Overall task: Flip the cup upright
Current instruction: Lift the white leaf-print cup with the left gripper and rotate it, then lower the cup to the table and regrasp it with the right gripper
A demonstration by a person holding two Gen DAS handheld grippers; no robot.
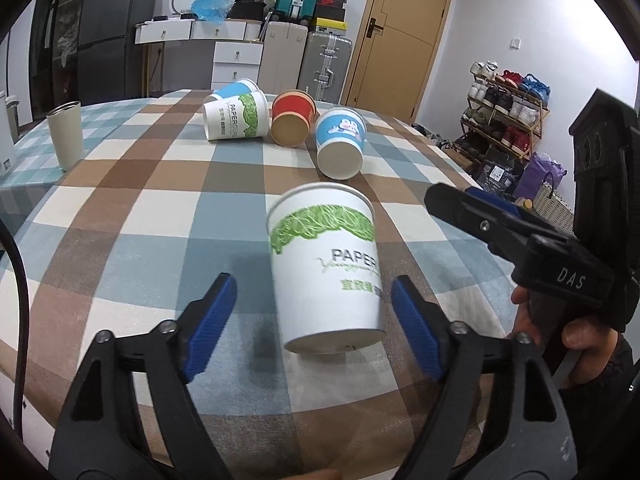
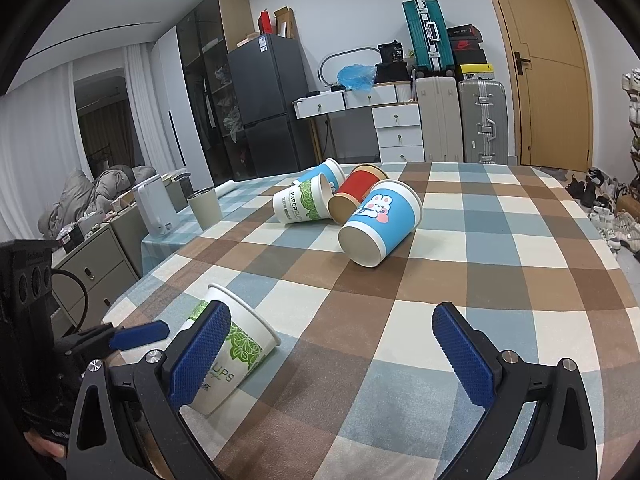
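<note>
A white paper cup with green print (image 1: 326,268) stands tilted on the checked tablecloth, rim up and away from me, between the open fingers of my left gripper (image 1: 312,320), which do not touch it. It also shows in the right wrist view (image 2: 232,344), partly behind the left finger of my right gripper (image 2: 334,356), which is open and empty. My right gripper shows at the right of the left wrist view (image 1: 472,216). Several other cups lie on their sides farther back: a blue one (image 1: 340,144), a red one (image 1: 292,118), a green-print one (image 1: 236,120).
A grey metal tumbler (image 1: 65,140) stands upright at the table's left side beside a white appliance (image 2: 156,208). The checked tablecloth (image 2: 460,280) covers the table. Suitcases, drawers, a fridge and a shoe rack stand beyond the table.
</note>
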